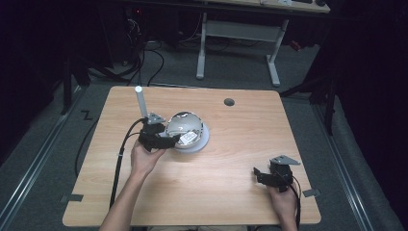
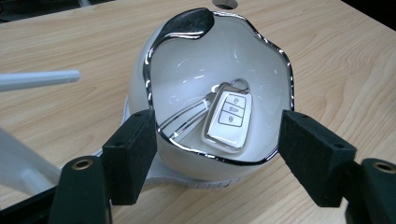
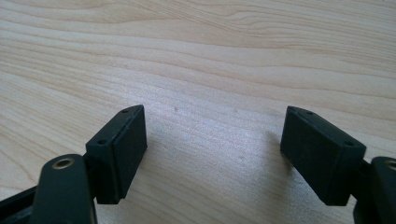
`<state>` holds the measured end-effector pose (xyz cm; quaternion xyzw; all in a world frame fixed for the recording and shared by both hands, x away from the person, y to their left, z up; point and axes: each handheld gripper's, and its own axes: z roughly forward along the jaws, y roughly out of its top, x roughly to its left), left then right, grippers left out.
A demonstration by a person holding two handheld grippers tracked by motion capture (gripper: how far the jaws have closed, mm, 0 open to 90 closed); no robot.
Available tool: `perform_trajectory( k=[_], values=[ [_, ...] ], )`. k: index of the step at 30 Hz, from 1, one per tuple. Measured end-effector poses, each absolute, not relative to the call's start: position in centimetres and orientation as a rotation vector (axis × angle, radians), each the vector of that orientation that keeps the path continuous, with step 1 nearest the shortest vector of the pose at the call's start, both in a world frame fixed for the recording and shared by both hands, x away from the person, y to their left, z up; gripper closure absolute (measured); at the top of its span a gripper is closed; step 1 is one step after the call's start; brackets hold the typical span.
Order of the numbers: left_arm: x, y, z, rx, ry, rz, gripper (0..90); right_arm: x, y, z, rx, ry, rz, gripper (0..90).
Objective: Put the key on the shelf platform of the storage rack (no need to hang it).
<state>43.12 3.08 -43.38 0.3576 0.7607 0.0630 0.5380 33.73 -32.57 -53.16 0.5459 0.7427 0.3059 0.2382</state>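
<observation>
A white bowl [image 2: 196, 70] with a wavy chrome rim rests on a round white base [image 1: 204, 139] near the table's middle. A white car key fob [image 2: 229, 120] with three buttons and a metal ring lies inside it. My left gripper [image 2: 219, 158] is open, its two black jaws standing on either side of the bowl's near rim with nothing held between them. In the high view the left gripper [image 1: 176, 139] sits at the bowl's [image 1: 185, 126] left edge. My right gripper [image 1: 260, 174] rests open near the front right of the table, with bare wood between its jaws [image 3: 212, 154].
A white upright rod [image 1: 140, 101] stands just behind the left gripper and crosses the left gripper view at the left [image 2: 37, 79]. A dark round hole [image 1: 229, 102] sits in the tabletop at the back. A white desk frame [image 1: 202, 48] stands beyond the table.
</observation>
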Motion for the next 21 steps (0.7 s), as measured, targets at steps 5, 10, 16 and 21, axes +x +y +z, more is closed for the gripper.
perform_trajectory(
  k=[5, 10, 16, 21],
  values=[
    [42.8, 3.7, -43.3, 0.841, 1.809, 0.159, 27.6, 33.7, -32.6, -53.2, 1.495, 2.035, 0.838, 23.0],
    [42.5, 4.1, -43.0, 0.831, 1.803, 0.161, 27.0, 33.7, -32.6, -53.2, 1.495, 2.035, 0.838, 23.1],
    [42.3, 4.9, -43.0, 0.815, 1.809, 0.163, 26.8, 33.7, -32.6, -53.2, 1.495, 2.034, 0.838, 23.1],
    [42.0, 5.8, -42.7, 0.795, 1.817, 0.164, 26.8, 33.7, -32.6, -53.2, 1.495, 2.035, 0.838, 23.1]
  ],
)
